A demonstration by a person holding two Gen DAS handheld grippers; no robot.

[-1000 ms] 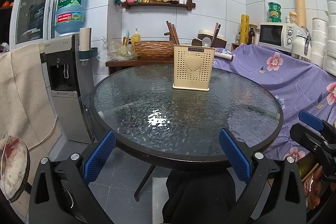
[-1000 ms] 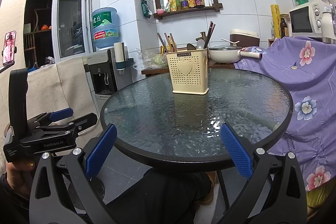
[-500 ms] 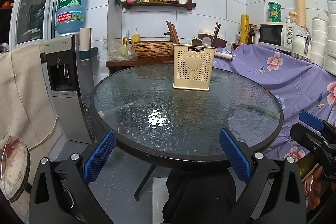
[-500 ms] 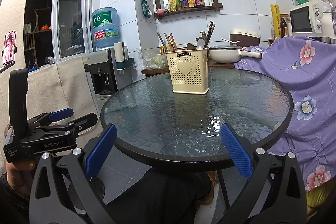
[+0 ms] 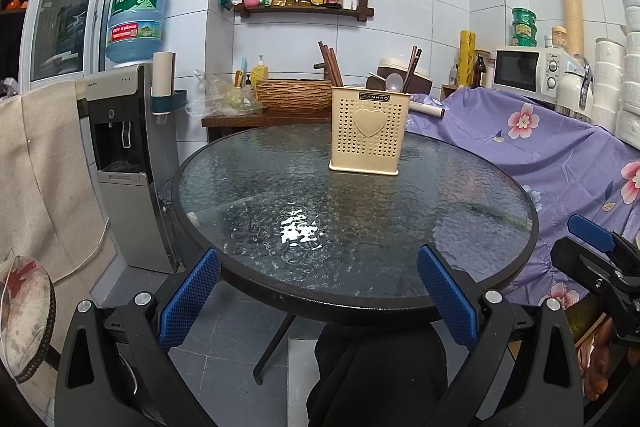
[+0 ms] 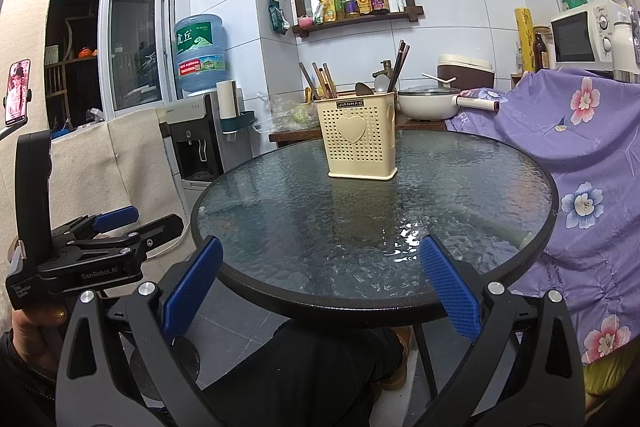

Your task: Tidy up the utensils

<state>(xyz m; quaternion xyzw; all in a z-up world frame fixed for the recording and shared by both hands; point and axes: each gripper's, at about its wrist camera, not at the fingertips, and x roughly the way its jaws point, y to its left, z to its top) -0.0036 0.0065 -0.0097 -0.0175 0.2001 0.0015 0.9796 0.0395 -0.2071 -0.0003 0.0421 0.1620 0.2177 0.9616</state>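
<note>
A cream perforated utensil holder (image 5: 369, 130) (image 6: 360, 139) with a heart on its front stands upright on the far part of the round glass table (image 5: 280, 187) (image 6: 280, 211). Brown chopsticks (image 5: 330, 63) (image 6: 322, 79), dark chopsticks (image 6: 398, 67) and a spoon (image 5: 394, 81) stick out of it. My left gripper (image 5: 318, 293) hangs open before the table's near edge, nothing between its blue pads. My right gripper (image 6: 320, 285) is open too, at the near edge. Each gripper shows at the side of the other's view, held by a hand.
A water dispenser (image 5: 128, 155) stands left of the table. A purple flowered cloth (image 5: 540, 155) covers furniture to the right. Behind are a wooden side table with a woven basket (image 5: 294, 95), a white pot (image 6: 426, 105) and a microwave (image 5: 528, 69). A person's dark-clothed legs (image 5: 380, 367) are below.
</note>
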